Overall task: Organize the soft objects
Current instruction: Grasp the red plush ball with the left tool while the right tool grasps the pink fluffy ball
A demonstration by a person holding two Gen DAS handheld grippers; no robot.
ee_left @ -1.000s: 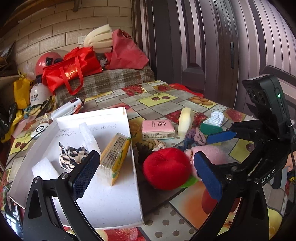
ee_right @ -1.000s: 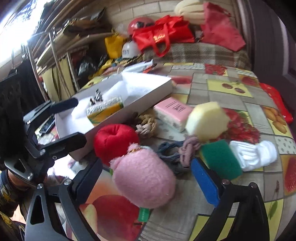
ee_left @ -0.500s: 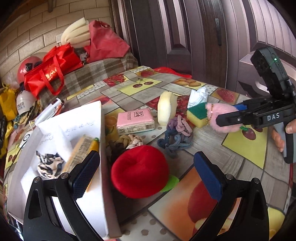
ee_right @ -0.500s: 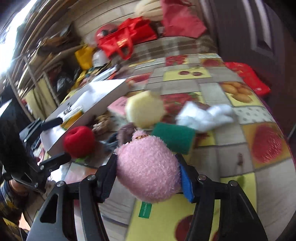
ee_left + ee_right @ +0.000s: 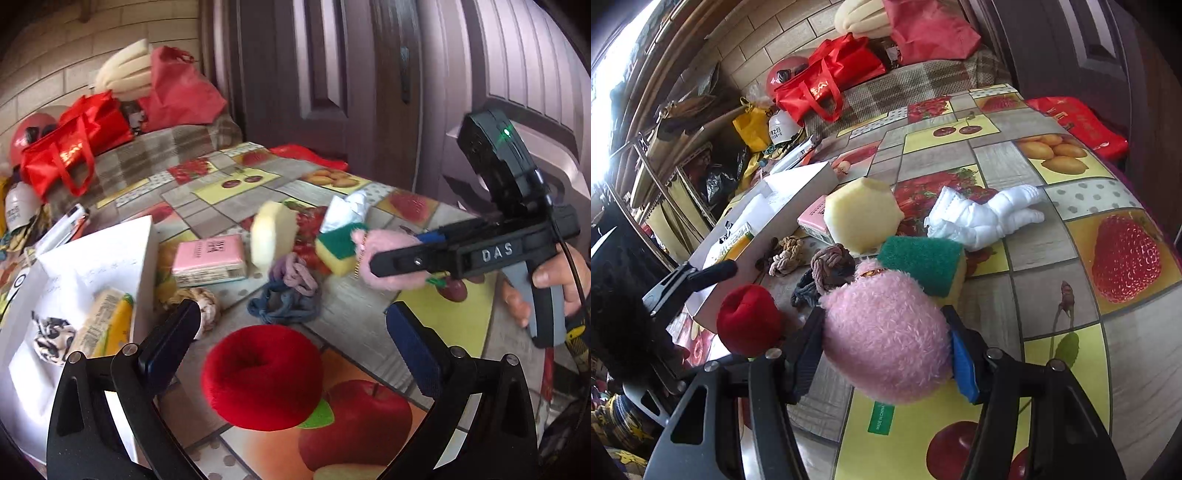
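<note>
Fuzzy round pink plush (image 5: 886,343) between right tongs (image 5: 882,354)

The worktop (image 5: 1027,158) is being covered by a glossy oilcloth printed with fruit squares. At its far end, a checked brown blanket (image 5: 923,81) is being spread, and a shiny red tote bag with handles (image 5: 831,74) is being carried on it, beside a crumpled red cloth bag (image 5: 177,92) and a bunch of pale foam pieces (image 5: 125,74). A red hard hat (image 5: 786,74) and a white hard hat (image 5: 781,127) are being kept near the tote. A dark panelled door (image 5: 332,74) is being seen behind the worktop.
</note>
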